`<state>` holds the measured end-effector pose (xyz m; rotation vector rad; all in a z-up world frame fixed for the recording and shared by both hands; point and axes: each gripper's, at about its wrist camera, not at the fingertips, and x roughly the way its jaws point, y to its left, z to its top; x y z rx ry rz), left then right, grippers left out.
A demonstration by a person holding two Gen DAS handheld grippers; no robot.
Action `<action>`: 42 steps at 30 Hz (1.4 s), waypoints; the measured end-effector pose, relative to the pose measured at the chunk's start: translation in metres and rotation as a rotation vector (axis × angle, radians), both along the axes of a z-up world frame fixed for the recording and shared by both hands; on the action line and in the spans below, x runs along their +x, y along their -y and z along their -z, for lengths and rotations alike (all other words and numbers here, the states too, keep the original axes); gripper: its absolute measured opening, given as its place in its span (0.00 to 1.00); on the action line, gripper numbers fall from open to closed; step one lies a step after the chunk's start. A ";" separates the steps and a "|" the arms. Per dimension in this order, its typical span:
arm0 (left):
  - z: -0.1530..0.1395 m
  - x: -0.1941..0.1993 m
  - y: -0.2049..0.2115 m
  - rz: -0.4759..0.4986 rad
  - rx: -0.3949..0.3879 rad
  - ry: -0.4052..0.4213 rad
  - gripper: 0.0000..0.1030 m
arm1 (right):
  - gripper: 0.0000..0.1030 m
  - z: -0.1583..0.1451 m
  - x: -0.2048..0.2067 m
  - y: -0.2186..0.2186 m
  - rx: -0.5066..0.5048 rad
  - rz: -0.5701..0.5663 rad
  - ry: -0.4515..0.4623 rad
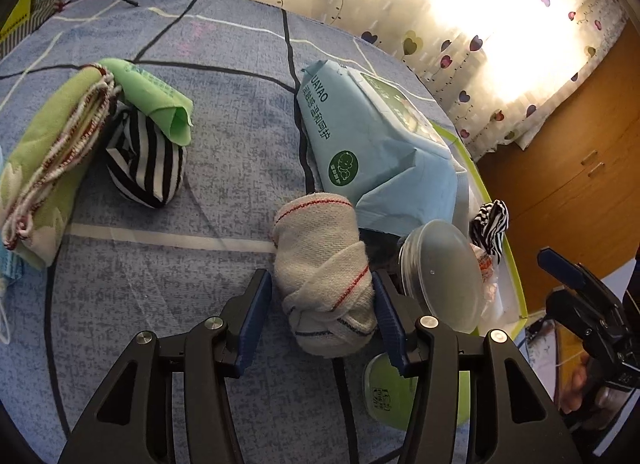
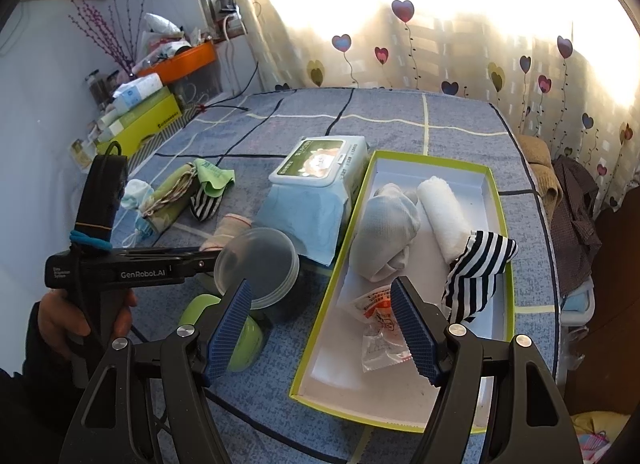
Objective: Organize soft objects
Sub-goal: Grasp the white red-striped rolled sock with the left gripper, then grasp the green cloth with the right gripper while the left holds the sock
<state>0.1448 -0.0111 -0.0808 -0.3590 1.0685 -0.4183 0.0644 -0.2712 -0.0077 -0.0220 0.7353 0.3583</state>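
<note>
My left gripper (image 1: 320, 306) is open, its jaws on either side of a knotted white cloth with red and blue stripes (image 1: 324, 264) that lies on the blue bedspread; the cloth also shows in the right wrist view (image 2: 225, 229). My right gripper (image 2: 322, 328) is open and empty above the near end of a lime-rimmed box (image 2: 400, 422). In the box lie a grey sock bundle (image 2: 386, 238), a rolled white towel (image 2: 444, 212), a black-and-white striped cloth (image 2: 476, 268) and a small plastic packet (image 2: 380, 330). A folded green towel (image 1: 48, 160), a green cloth (image 1: 160, 96) and a striped bundle (image 1: 146, 160) lie at the left.
A blue wet-wipes pack (image 1: 372, 136) stands between the loose cloths and the box. A clear round plastic container (image 2: 260, 264) and a green lidded case (image 2: 236, 338) sit beside the box. A face mask (image 2: 134, 192) lies far left. Cluttered boxes (image 2: 152, 120) line the wall.
</note>
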 end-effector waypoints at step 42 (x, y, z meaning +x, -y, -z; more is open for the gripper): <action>-0.045 -0.074 -0.088 -0.236 0.057 0.204 0.45 | 0.70 -0.037 0.083 -0.150 -0.054 -0.359 -0.018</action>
